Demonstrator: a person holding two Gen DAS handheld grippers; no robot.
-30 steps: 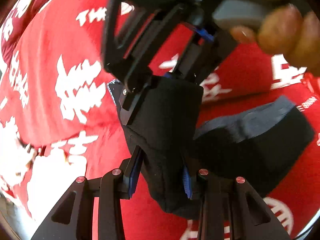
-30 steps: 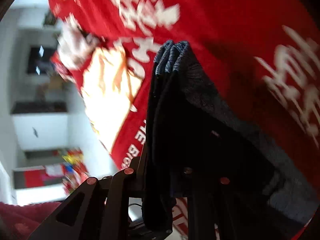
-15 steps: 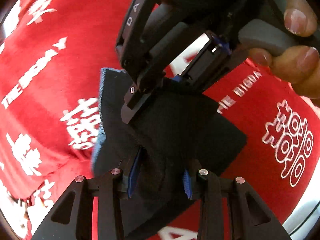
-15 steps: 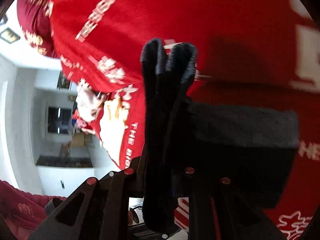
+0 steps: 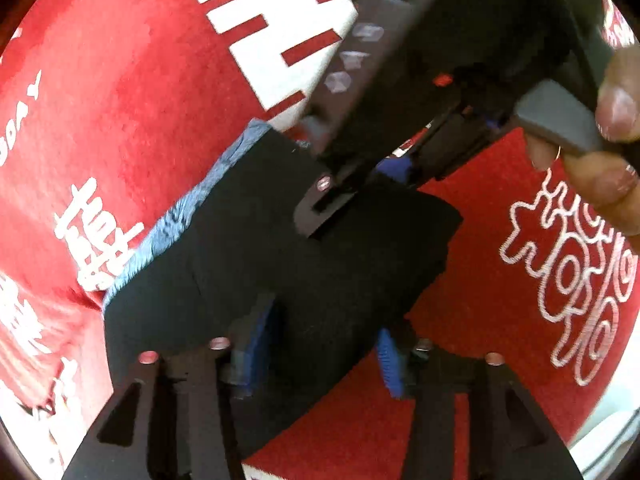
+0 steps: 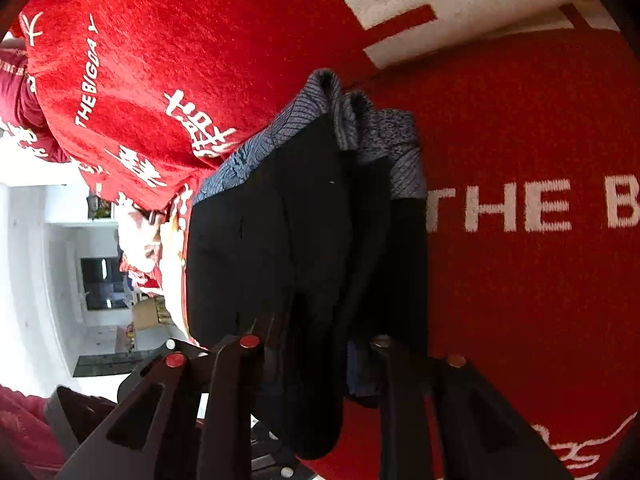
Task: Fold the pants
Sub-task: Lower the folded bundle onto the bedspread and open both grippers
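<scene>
The black pants (image 5: pixel 248 256) are folded into a small thick bundle with a grey-blue patterned lining along one edge, held over a red cloth. My left gripper (image 5: pixel 320 352) is shut on the near edge of the pants. My right gripper (image 5: pixel 360 184) reaches in from the top right in the left wrist view and is shut on the far edge. In the right wrist view the pants (image 6: pixel 304 232) hang bunched between the jaws of the right gripper (image 6: pixel 316 360), the lining at the top.
A red cloth (image 5: pixel 120 92) with white lettering covers the surface under the pants and fills the right wrist view too (image 6: pixel 520 140). A white room with shelves (image 6: pixel 80 280) shows at left. A hand (image 5: pixel 616 152) squeezes the right gripper's trigger.
Both grippers have carried the folded pants across and lower toward the red cloth. The bundle is flatter and more spread than a second ago. Both grips are unchanged.
</scene>
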